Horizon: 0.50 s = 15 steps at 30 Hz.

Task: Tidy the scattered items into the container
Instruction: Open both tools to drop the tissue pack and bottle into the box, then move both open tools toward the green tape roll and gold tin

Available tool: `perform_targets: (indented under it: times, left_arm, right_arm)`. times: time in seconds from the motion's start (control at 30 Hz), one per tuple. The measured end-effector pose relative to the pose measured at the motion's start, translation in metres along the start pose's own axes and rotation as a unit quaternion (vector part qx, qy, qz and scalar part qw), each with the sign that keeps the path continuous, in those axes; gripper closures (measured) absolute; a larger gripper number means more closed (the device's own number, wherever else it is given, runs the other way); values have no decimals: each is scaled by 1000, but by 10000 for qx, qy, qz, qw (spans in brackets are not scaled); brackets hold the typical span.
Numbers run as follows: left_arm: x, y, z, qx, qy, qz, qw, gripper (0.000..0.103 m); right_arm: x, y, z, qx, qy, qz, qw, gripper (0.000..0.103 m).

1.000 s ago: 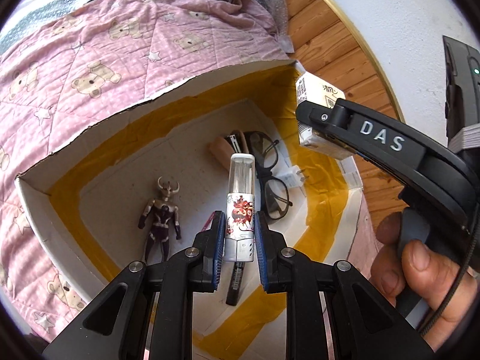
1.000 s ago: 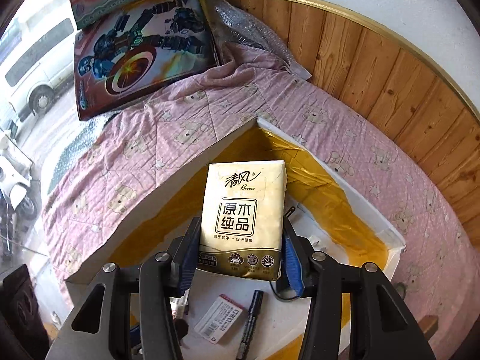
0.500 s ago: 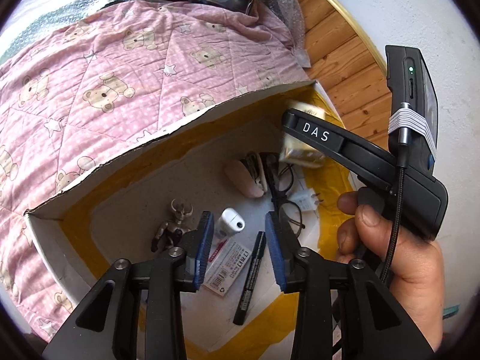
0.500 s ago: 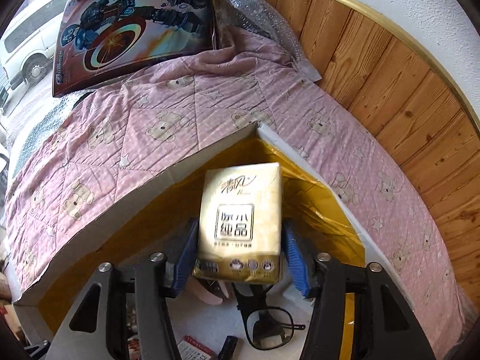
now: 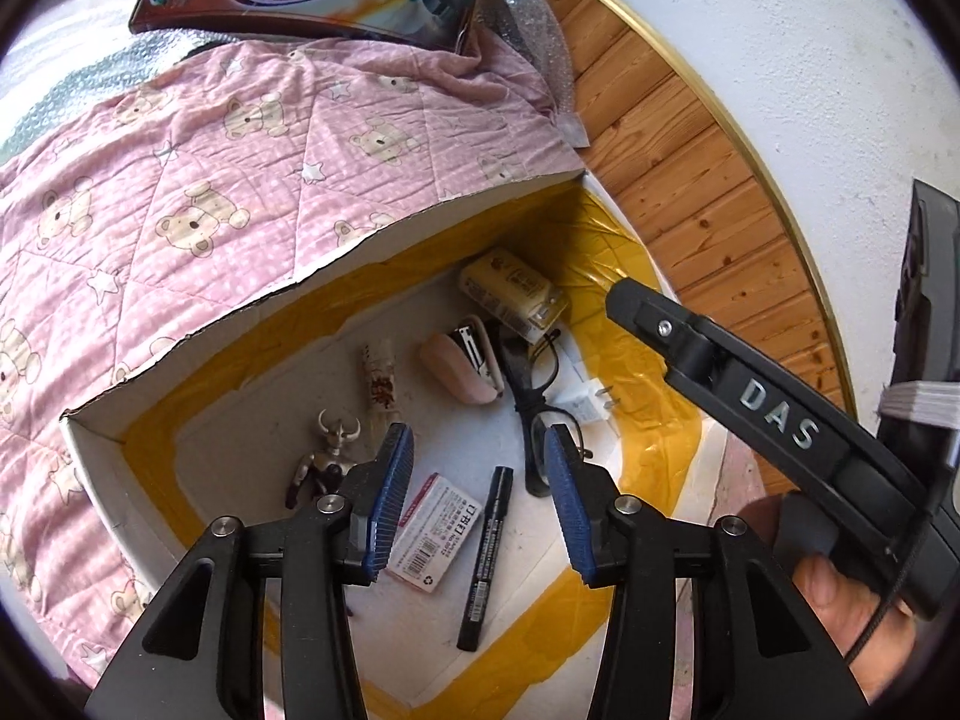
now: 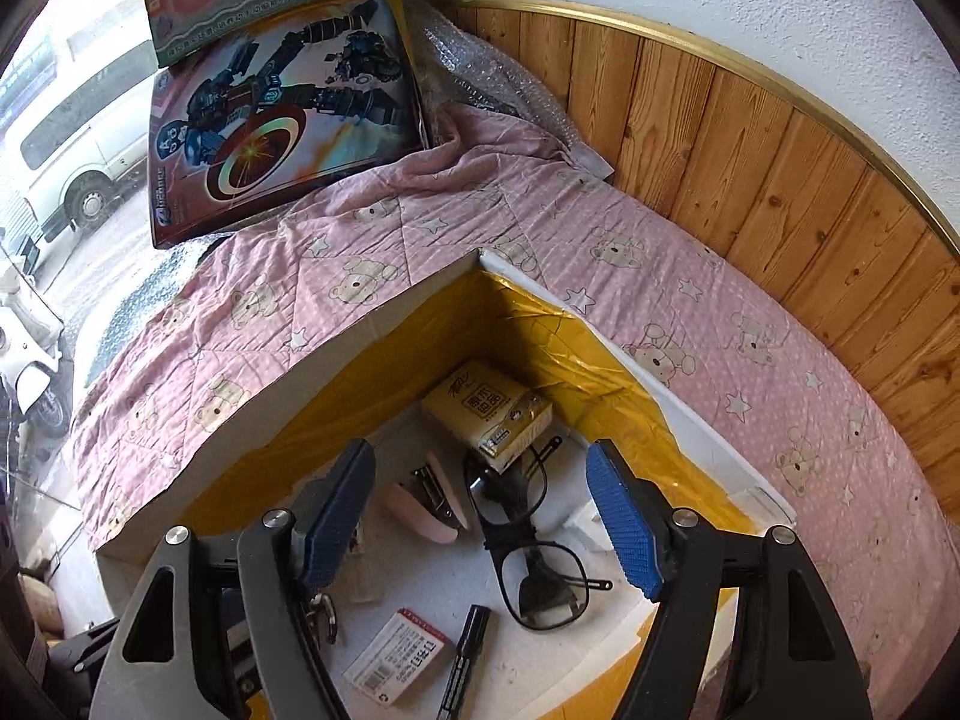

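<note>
A white cardboard box (image 5: 252, 306) with yellow tape inside sits on a pink bear quilt; it also shows in the right wrist view (image 6: 678, 402). In it lie a yellow tissue pack (image 5: 513, 294) (image 6: 486, 414) in the far corner, a slim lighter tube (image 5: 381, 381), a pink stapler (image 5: 462, 363) (image 6: 420, 504), black glasses (image 5: 537, 414) (image 6: 528, 540), a white plug (image 5: 585, 402), a horned figurine (image 5: 327, 459), a small card box (image 5: 435, 531) (image 6: 396, 657) and a black marker (image 5: 486, 558) (image 6: 459, 660). My left gripper (image 5: 477, 498) and right gripper (image 6: 480, 516) hover open and empty above the box.
Toy boxes (image 6: 282, 114) lean at the back by a window. Bubble wrap (image 6: 486, 78) lies beside them. A wooden panel (image 6: 750, 180) and white wall run along the right. The right gripper's body (image 5: 780, 438) and hand cross the left wrist view.
The left gripper opened and the lighter tube dropped into the box. The right gripper opened and the tissue pack fell into the far corner. Both grippers have lifted slightly.
</note>
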State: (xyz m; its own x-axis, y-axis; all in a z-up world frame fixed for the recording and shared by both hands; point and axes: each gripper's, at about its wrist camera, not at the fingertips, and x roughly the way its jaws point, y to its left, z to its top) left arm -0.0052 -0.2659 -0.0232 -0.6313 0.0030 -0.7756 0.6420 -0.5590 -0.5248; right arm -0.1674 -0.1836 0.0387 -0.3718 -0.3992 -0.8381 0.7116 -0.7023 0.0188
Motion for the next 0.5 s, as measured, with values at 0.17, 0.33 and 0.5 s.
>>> perform_targets:
  times: [0.17, 0.33, 0.5]
  left_arm:
    - [-16, -10, -7, 251, -168, -137, 9994, 55]
    - [-37, -39, -24, 758, -374, -575, 9948, 55]
    - [-49, -76, -54, 1516, -439, -791, 9843, 55]
  right_arm:
    - [-42, -2, -15, -10, -323, 124, 9994, 30]
    - [-94, -13, -42, -45, -821, 44, 9966, 33]
    - [-134, -37, -81, 292, -1117, 66, 9933, 44]
